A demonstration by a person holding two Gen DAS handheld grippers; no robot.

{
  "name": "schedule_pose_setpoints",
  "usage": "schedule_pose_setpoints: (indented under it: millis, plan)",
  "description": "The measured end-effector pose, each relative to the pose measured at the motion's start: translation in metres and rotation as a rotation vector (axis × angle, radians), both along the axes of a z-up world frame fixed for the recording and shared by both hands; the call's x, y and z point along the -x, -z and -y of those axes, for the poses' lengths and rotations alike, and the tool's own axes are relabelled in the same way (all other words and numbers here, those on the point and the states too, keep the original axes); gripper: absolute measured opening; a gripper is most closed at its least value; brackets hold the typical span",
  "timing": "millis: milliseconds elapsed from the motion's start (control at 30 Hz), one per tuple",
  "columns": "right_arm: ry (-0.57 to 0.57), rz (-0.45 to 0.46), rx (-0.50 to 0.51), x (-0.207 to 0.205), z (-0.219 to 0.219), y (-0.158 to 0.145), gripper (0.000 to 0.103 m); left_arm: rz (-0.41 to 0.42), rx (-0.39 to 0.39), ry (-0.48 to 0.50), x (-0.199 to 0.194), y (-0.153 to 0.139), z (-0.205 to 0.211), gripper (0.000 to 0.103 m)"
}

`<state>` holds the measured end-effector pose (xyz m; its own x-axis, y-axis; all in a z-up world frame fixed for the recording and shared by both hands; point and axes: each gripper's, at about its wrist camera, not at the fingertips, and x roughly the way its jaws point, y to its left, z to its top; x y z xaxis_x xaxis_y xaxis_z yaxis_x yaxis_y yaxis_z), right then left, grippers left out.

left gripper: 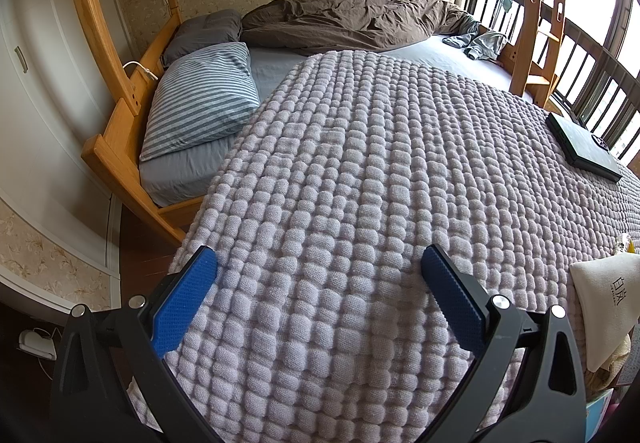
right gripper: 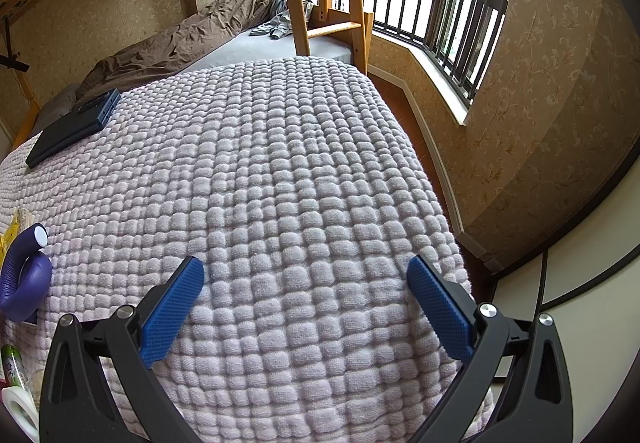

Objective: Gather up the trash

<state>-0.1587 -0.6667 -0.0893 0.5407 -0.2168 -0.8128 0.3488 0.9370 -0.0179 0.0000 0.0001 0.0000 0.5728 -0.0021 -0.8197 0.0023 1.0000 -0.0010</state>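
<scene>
Left gripper (left gripper: 319, 261): my jaws are spread wide with nothing between the blue pads (left gripper: 182, 303) — I hang over the near end of the quilted blanket (left gripper: 360, 171).
Right gripper (right gripper: 306, 271): spread just as wide and empty, also above the blanket's near end, toward its window-side edge.
Blanket: pale lilac, puffy squares, draped over the bed; it is my landmark for all else.
Trash: at the blanket's near left edge in my right view, a yellow wrapper (right gripper: 11, 233) pokes in at the frame edge; just below it, off the blanket's edge, stand a green-labelled bottle (right gripper: 9, 363) and a white tape roll (right gripper: 18, 409). None of them touches my fingers.
Purple ring-shaped thing (right gripper: 24, 279): resting on the blanket's left edge beside the wrapper — what it is, I cannot tell.
Dark flat case (left gripper: 582, 147): lying on the blanket's far part, well away from both grippers.
White pouch (left gripper: 604, 295): at the blanket's near right edge in my left view.
Striped pillow (left gripper: 204, 95): beyond the blanket's far left corner, on the grey sheet.
Brown duvet (left gripper: 352, 21): bunched up past the blanket's far end, against the wall.
</scene>
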Motion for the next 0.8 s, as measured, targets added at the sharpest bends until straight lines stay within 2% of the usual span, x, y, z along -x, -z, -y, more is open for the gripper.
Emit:
schedule_pose_setpoints:
  millis: [567, 667, 733, 800]
  plan:
    - [0.011, -0.002, 0.001, 0.001, -0.001, -0.004, 0.099, 0.000, -0.001, -0.003, -0.001, 0.000, -0.001, 0.102]
    - [-0.001, 0.044, -0.001, 0.011, -0.011, -0.022, 0.099, 0.020, -0.023, 0.007, 0.001, -0.004, 0.000, 0.102]
    - [-0.041, 0.091, 0.008, 0.028, -0.028, -0.039, 0.099, 0.069, -0.037, 0.025, 0.016, -0.022, 0.004, 0.102]
    - [-0.118, 0.140, 0.025, 0.046, -0.049, -0.056, 0.099, 0.097, 0.018, 0.079, 0.032, -0.037, 0.008, 0.102]
